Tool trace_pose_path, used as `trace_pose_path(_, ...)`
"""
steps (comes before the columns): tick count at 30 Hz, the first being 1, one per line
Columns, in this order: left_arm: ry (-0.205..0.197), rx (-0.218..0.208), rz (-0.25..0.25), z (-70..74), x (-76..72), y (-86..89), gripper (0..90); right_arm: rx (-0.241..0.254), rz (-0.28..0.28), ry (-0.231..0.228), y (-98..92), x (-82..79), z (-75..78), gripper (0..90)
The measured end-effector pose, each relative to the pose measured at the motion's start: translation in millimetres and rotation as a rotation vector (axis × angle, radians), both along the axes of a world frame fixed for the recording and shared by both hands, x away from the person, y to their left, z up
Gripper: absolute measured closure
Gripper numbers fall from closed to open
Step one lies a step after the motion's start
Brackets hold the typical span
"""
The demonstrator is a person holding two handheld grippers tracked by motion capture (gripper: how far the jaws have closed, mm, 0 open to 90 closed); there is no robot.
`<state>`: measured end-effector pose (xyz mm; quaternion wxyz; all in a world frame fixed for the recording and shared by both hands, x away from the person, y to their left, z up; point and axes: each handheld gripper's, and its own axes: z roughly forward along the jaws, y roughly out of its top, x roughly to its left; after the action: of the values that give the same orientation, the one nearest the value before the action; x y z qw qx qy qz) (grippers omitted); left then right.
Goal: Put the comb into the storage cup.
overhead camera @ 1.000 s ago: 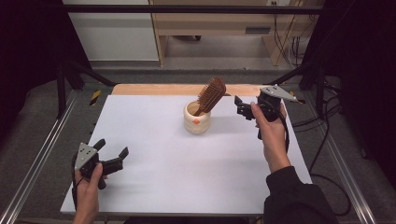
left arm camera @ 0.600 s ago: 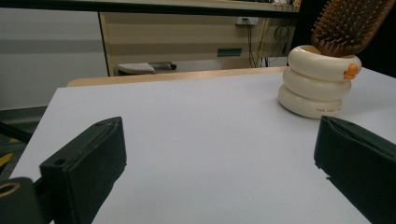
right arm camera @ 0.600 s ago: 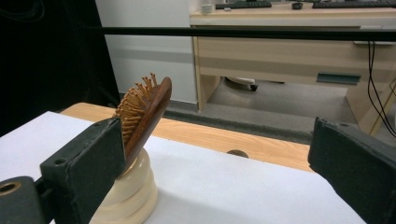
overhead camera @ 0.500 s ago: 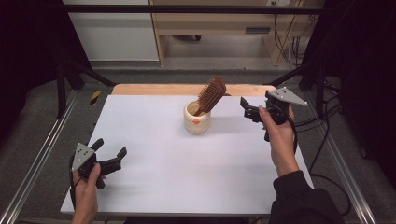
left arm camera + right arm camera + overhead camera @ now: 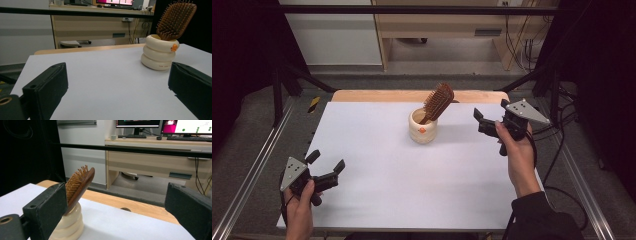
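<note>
A cream ringed cup [image 5: 422,127] stands on the white table [image 5: 412,195], at the middle of its far half. A wooden hairbrush [image 5: 438,102] stands in the cup handle-down, with its bristled head leaning right. My right gripper [image 5: 490,109] hovers open to the right of the cup, jaws wide apart and nothing between them. In the right gripper view the brush [image 5: 80,185] and cup [image 5: 68,225] show beside the left jaw. My left gripper [image 5: 327,161] is open and empty near the front left corner. In the left gripper view the cup [image 5: 160,56] and brush [image 5: 176,21] lie far ahead on the right.
A wooden strip [image 5: 412,96] runs along the table's far edge. Metal rails [image 5: 257,165] flank both sides. A yellow object [image 5: 314,104] lies on the floor at the far left. Cables [image 5: 557,165] trail off to the right. A desk [image 5: 160,157] stands behind.
My right gripper has drawn back to the right, away from the cup and brush. My left gripper has shifted slightly to the left. The cup and brush have not moved.
</note>
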<state>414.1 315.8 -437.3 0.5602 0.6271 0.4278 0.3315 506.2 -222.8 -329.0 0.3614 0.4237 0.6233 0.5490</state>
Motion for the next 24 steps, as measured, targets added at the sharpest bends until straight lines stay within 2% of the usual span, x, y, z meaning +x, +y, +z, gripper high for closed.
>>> trace_pose_path(3,-0.01,0.03,0.0,1.1,-7.0,0.3,2.6,-0.01,0.003,-0.001,-4.1,-3.1,-3.2,4.8)
trace_pose_path(6,-0.014,0.01,0.001,0.5,-9.0,3.6,2.5,-0.003,-0.001,0.0,-8.6,-6.6,-6.1,4.7)
trace_pose_path(12,-0.018,0.001,0.01,-1.4,-6.1,6.7,2.5,0.008,-0.006,-0.012,-15.4,-14.1,-13.5,4.6)
trace_pose_path(18,-0.023,-0.039,0.016,-0.8,-4.3,9.5,2.4,0.022,-0.011,-0.015,-23.8,-21.8,-18.7,4.7)
trace_pose_path(24,-0.029,-0.033,0.001,-0.7,-5.6,7.7,2.2,0.029,-0.015,-0.021,-33.4,-28.8,-22.7,4.7)
